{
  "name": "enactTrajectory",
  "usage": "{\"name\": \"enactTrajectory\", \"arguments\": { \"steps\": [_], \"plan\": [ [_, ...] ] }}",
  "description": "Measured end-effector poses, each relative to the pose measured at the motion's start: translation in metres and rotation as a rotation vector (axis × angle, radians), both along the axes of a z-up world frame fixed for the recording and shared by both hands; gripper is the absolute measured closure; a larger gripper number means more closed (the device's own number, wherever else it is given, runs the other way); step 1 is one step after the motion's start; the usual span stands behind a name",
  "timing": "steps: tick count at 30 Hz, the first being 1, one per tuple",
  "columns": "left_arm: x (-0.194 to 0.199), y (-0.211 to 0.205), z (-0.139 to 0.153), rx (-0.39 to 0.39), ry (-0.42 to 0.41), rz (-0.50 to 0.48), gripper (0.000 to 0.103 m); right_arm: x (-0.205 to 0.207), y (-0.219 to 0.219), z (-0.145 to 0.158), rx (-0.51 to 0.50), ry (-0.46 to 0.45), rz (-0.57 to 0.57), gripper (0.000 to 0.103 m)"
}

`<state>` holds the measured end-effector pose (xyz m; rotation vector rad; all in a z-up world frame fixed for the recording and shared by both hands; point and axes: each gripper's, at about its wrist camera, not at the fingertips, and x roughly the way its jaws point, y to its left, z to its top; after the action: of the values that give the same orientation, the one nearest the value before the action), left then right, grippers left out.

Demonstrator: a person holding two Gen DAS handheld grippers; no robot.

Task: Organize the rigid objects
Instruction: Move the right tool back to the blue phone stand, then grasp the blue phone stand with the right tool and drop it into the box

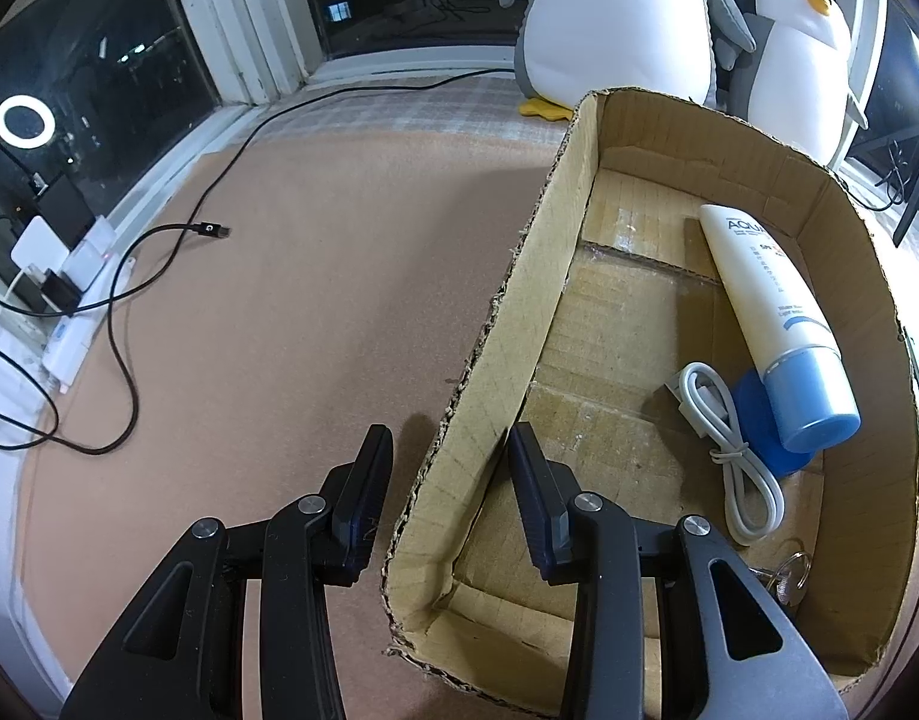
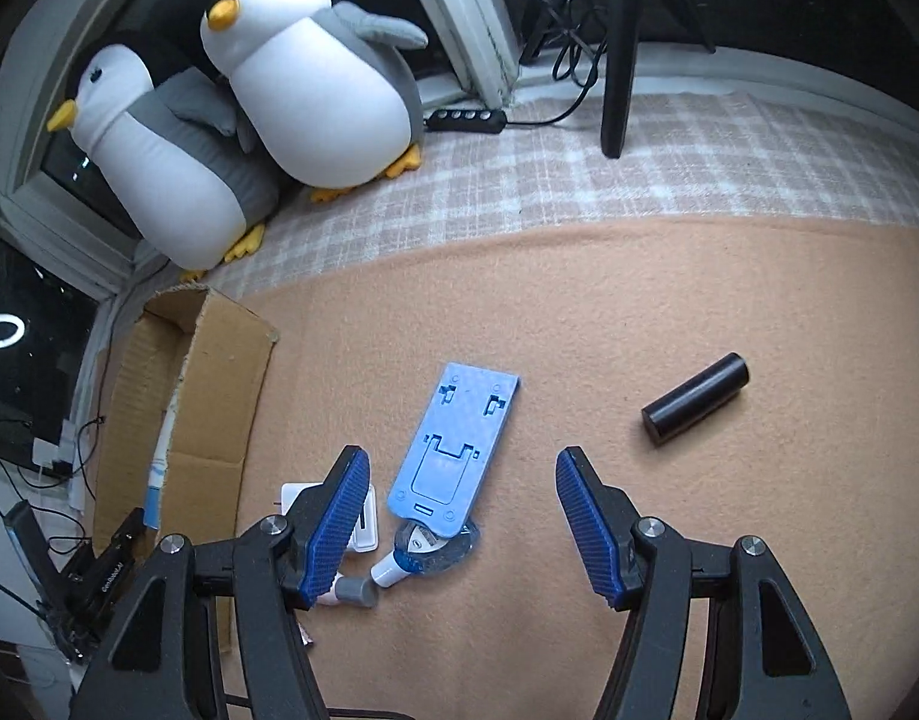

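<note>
The cardboard box sits on a tan felt mat that gives way to a checked cloth under dark windows. Inside lie a white tube with a blue cap, a coiled grey cable and keys. The left gripper is spread wide astride the box's near wall, holding nothing. The right gripper hangs wide apart and empty over a blue phone stand, with a black cylinder well apart. Two plush penguins stand on the cloth; a black cord trails across the mat.
</note>
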<state>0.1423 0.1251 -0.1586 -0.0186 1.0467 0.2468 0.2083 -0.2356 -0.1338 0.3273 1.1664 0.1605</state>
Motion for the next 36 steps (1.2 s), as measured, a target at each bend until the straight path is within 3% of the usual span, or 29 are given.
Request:
{"name": "enactTrajectory", "arguments": {
  "steps": [16,23,36],
  "plan": [
    [0.0,0.003,-0.001,-0.019,-0.004,0.001,0.065,0.035,0.043,-0.026,-0.208,0.096,0.078,0.043],
    [0.0,0.004,-0.001,-0.019,-0.005,0.001,0.065,0.035,0.032,-0.029,-0.227,0.106,0.086,0.069],
    [0.0,0.004,-0.001,-0.02,-0.005,0.001,0.065,0.016,0.004,-0.029,-0.234,0.039,0.099,0.071]
  ]
}}
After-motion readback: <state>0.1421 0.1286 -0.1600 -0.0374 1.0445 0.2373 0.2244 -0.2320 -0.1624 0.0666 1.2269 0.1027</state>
